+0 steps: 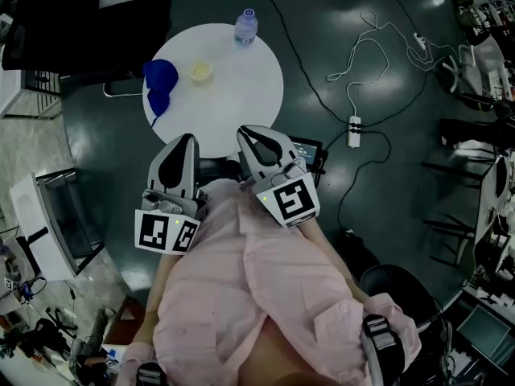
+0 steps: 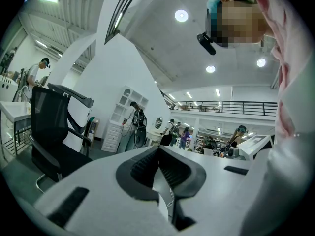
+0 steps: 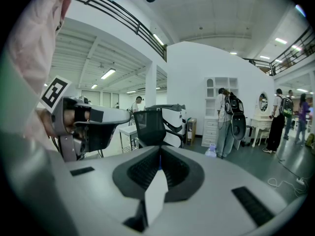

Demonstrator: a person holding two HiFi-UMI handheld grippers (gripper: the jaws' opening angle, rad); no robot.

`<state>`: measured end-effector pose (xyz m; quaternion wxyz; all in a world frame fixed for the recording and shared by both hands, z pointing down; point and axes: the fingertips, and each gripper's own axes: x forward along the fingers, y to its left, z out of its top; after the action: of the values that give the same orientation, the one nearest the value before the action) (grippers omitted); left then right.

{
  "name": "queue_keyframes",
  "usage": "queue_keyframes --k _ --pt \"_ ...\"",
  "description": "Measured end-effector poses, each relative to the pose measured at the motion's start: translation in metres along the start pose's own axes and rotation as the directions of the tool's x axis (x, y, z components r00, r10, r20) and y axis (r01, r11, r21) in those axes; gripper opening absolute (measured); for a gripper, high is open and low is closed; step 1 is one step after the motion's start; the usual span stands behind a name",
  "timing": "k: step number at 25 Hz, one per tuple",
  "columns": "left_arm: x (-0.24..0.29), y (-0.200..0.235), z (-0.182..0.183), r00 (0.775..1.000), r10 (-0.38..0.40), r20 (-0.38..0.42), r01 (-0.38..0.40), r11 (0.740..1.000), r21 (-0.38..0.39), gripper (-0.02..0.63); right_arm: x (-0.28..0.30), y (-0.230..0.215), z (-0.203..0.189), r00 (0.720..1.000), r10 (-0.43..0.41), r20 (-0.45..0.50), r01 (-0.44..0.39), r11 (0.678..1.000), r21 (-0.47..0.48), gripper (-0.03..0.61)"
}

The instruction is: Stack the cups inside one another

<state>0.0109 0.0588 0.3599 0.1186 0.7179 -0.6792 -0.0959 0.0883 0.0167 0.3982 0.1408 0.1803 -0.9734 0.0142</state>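
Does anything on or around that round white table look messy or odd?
Nothing is spilled. Two blue cups sit right at the round white table's left edge, one seemingly overhanging it, and a white power strip with loose cables sprawls across the floor.

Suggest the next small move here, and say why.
Probably open the left gripper and reach toward the blue cups on the table. It and the right gripper are shut and empty, held near the body; the yellow cup sits apart, unstacked.
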Motion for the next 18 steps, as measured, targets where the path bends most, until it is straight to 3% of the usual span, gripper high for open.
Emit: queue_keyframes --k 18 --pt "-0.0036 0.0022 -0.0015 1.000 0.010 0.004 -0.010 1.000 -0.004 0.018 0.0003 0.0025 -0.0011 1.000 0.004 0.000 -0.004 1.000 -0.003 0.032"
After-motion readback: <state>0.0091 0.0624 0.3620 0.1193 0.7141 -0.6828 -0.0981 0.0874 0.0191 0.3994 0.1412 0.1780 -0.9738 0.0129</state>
